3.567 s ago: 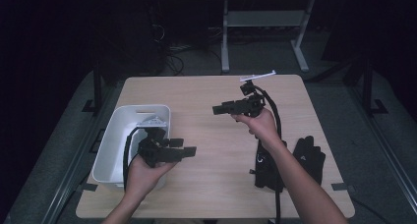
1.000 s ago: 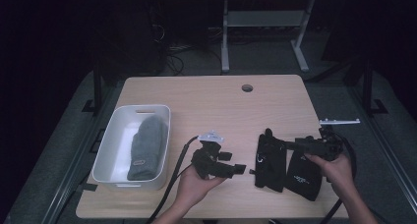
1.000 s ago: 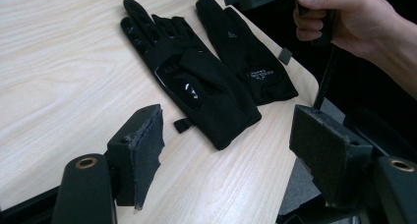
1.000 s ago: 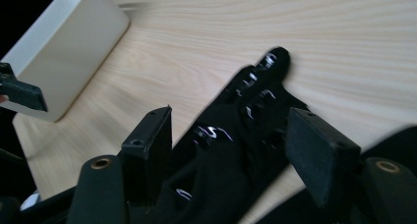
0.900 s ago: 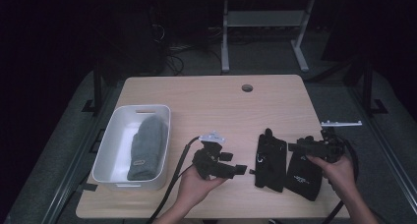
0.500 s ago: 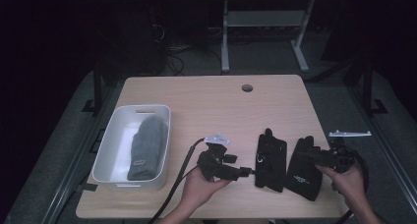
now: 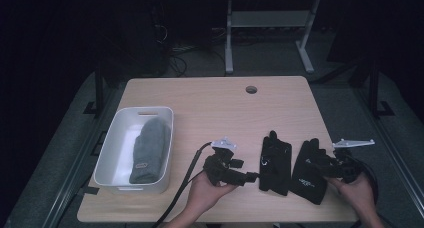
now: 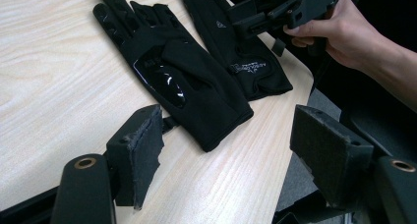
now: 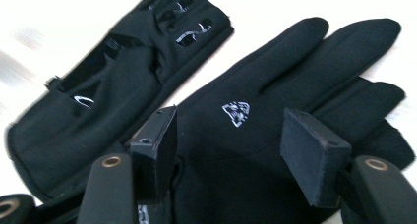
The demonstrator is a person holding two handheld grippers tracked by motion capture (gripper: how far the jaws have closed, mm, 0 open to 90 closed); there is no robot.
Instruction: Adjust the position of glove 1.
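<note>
Item: two black gloves, lying flat side by side near the front edge of the surface [image 7: 200, 93], toward its front right corner.

Glove with the small white emblem [image 7: 309, 177]: the one nearer the right edge, back upward, fingers pointing to the far edge. The right claw [image 7: 320, 164] is hovering low over its cuff half; in the right gripper view its pads [image 9: 314, 155] are standing apart on either side of the emblem, pressing on nothing. These jaws have just been closing, with the glove under and between them but not yet pinched.

Glove with the glossy palm patches [image 7: 274, 160]: lying just beside the first, toward the middle of the front edge. The left claw [image 7: 248, 177] is pointing at its cuff from the left, jaws wide and gripping nothing, pads [image 8: 142, 150] short of the fabric.

White bin [image 7: 120, 138]: sitting at the front left corner, holding a grey mitten [image 7: 149, 149].

Change noted: a second ago the right claw was sitting beyond the right edge; now it is lying over the emblem glove and narrowing. Judgement: the pick-up of this glove is starting, likely bound for the bin
</note>
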